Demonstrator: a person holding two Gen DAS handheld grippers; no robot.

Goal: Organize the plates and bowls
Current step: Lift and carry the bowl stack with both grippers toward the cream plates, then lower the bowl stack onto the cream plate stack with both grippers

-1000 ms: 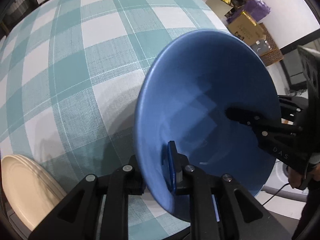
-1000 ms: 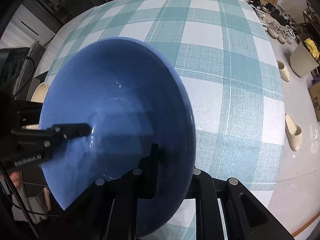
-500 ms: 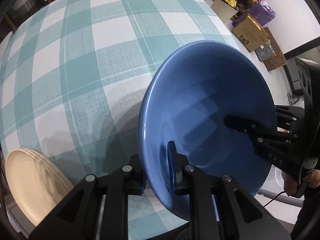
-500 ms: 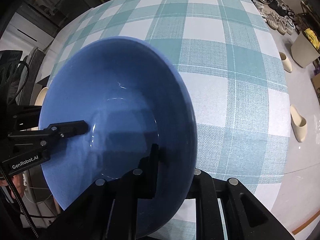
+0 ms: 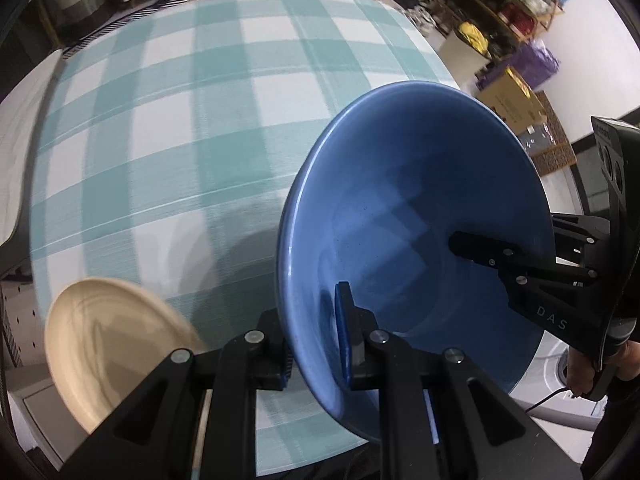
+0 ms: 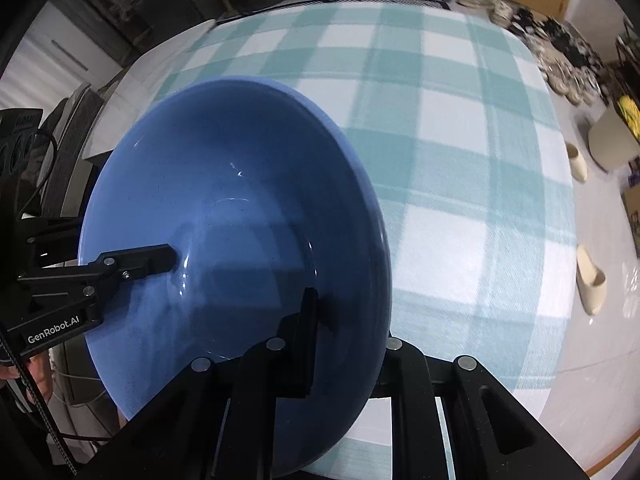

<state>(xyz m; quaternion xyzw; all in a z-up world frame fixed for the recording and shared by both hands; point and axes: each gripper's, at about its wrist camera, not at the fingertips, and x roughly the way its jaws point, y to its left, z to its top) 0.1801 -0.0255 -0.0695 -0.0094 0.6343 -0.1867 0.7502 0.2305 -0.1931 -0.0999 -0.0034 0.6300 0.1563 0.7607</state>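
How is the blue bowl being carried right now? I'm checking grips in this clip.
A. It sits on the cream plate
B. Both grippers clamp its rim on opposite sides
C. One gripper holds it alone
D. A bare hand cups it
B: the left gripper and right gripper each pinch the blue bowl by its rim, on opposite sides.

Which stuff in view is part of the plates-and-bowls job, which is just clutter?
Job: blue bowl, gripped at opposite rims by left gripper and right gripper; cream plate.
Clutter: slippers, cardboard box, shelf, shoes.
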